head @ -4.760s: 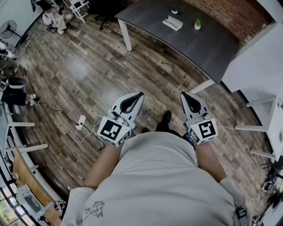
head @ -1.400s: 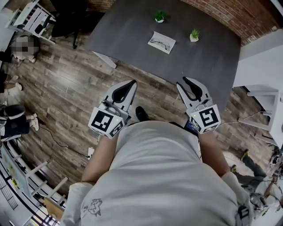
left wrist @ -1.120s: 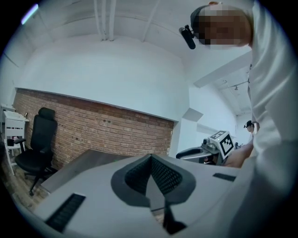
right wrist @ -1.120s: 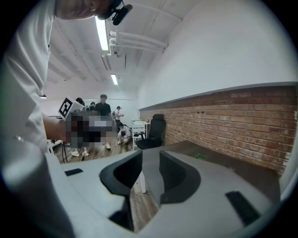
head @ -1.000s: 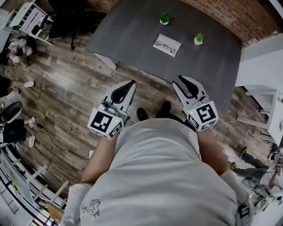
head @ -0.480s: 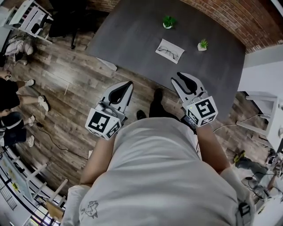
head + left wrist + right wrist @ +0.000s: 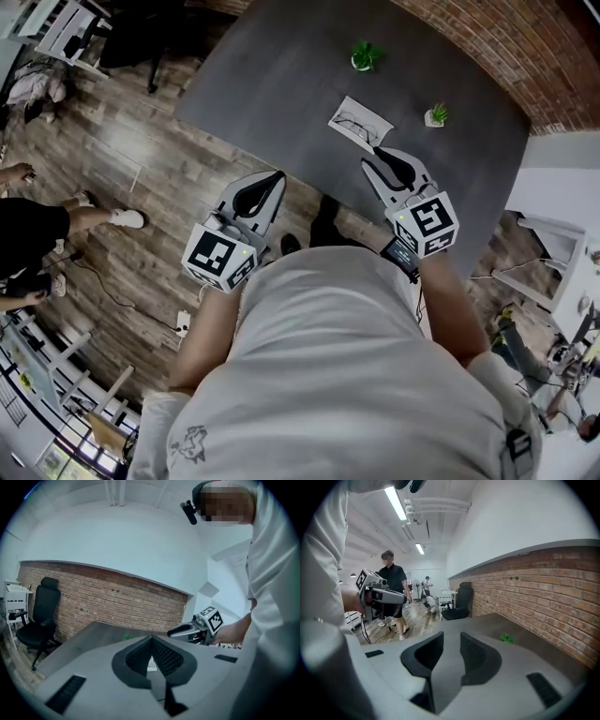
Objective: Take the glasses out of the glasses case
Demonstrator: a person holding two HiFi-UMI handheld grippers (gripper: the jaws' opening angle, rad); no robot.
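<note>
Currently: both grippers empty, short of the case

Left gripper (image 7: 151, 638): fingers together at the tips, nothing between them. Right gripper (image 7: 451, 641): fingers a narrow gap apart, nothing between them.

Head view: the right gripper sits over the counter's (image 7: 281, 75) near edge, tips just short of the glasses case (image 7: 370, 133) and not touching it. The left gripper is off the counter, over the wood floor (image 7: 141, 159) just outside the near edge.

The case shows as a flat white rectangle around mid-counter, nearer the near edge. The glasses (image 7: 352, 120) lie on it, dark frame, lenses up.

Two small potted plants are on the counter. One (image 7: 364, 56) is toward the far edge and the other (image 7: 436, 115) is beside the case on its right. They stand apart from the case.

Brick wall (image 7: 487, 47) runs behind the counter. A bystander (image 7: 28, 234) stands on the floor at far left.
</note>
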